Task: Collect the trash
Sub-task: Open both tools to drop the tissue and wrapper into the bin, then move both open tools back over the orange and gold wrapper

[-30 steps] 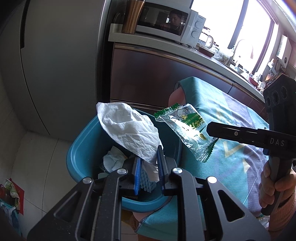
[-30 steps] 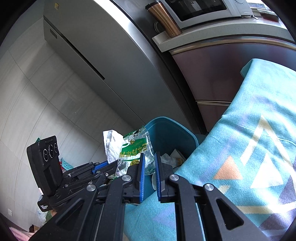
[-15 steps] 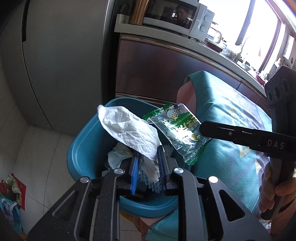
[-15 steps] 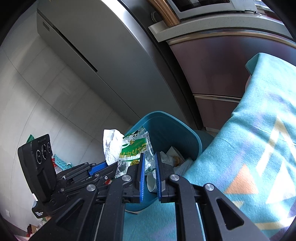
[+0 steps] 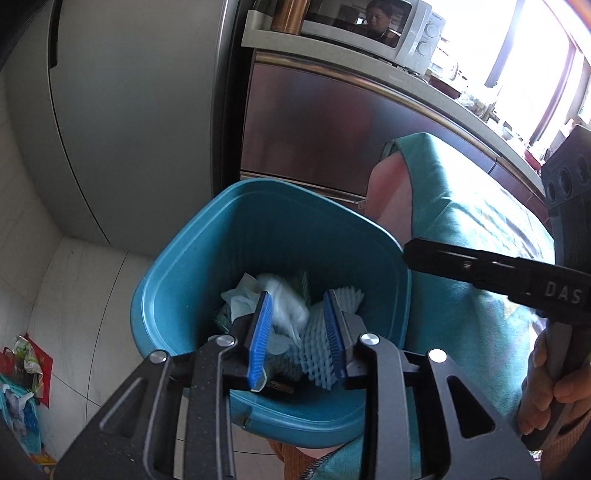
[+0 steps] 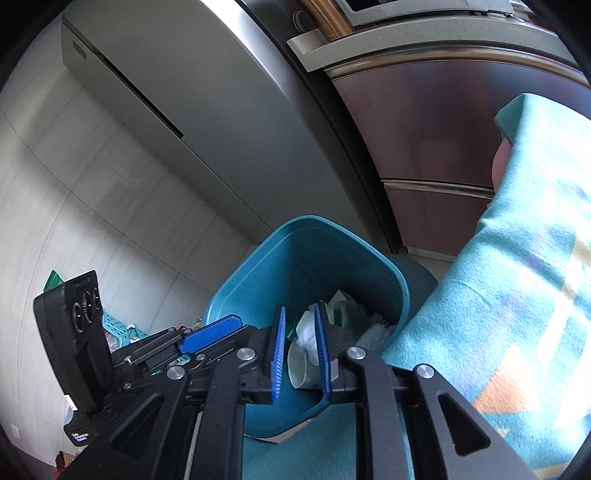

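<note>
A teal bin (image 5: 192, 288) stands on the floor beside a table under a teal blanket (image 5: 472, 206). My left gripper (image 5: 297, 334) hovers over the bin's mouth. Its jaws are opening, and its blue pads press on nothing. Just beyond them, a blurred white tissue (image 5: 286, 304) drops into the bin beside a white foam net (image 5: 314, 339). My right gripper (image 6: 299, 352) also hangs over the bin (image 6: 306, 254). Its jaws are opening and empty. The tissue (image 6: 306, 328) and a green-printed wrapper (image 6: 343, 310) lie among the trash below.
A grey fridge (image 5: 140, 110) and dark cabinet fronts (image 5: 317, 125) rise behind the bin, and a microwave (image 5: 373, 26) sits on the counter. Bags and a teal basket (image 6: 118, 325) lie on the tiled floor at left. A hand (image 5: 546, 369) grips the right gripper's handle.
Both grippers moved closer over the bin and their jaws parted. The tissue left the left gripper, the wrapper left the right one, and both are now down in the bin.
</note>
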The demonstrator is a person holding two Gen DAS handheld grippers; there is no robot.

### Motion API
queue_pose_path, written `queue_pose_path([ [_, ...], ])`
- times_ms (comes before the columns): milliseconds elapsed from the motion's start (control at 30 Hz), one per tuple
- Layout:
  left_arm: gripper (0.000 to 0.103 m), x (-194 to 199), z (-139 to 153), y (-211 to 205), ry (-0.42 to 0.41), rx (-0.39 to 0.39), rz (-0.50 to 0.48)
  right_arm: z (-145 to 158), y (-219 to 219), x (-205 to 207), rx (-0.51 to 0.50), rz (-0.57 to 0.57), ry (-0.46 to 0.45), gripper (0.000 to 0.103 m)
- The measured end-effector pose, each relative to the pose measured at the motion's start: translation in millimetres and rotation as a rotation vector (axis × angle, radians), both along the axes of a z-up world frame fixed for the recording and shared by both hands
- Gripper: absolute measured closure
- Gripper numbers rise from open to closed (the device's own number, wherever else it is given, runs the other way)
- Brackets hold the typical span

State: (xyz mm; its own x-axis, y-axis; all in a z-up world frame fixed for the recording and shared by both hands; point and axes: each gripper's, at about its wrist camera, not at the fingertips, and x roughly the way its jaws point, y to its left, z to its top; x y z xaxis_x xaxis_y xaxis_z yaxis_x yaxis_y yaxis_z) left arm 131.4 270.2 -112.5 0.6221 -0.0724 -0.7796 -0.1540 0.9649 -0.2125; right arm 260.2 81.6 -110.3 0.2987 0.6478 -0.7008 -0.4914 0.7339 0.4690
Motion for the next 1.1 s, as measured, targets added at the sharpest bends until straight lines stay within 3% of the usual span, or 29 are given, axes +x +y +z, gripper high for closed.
queue_pose_path([
  [467, 0.067, -37.0, 39.7, -30.0, -0.152, 0.021, -0.082, 27.6, -44.0, -42.4, 0.018, 0.014, -0.127, 0.072],
  [633, 0.054, -58.3, 62.7, -50.0, -0.240, 0.018, -0.135, 43.5, -73.1, -68.5, 0.023, -0.013, -0.198, 0.061],
  [867, 0.049, -63.8, 81.8, -105.1, -0.308, -0.014, -0.296, 59.6, -132.5, -100.9, 0.007, -0.120, -0.271, 0.056],
  [1100, 0.049, -51.9, 78.1, -186.5, -0.290, -0.041, -0.485, 63.3, -211.3, -128.6, -0.039, -0.301, -0.290, 0.056],
])
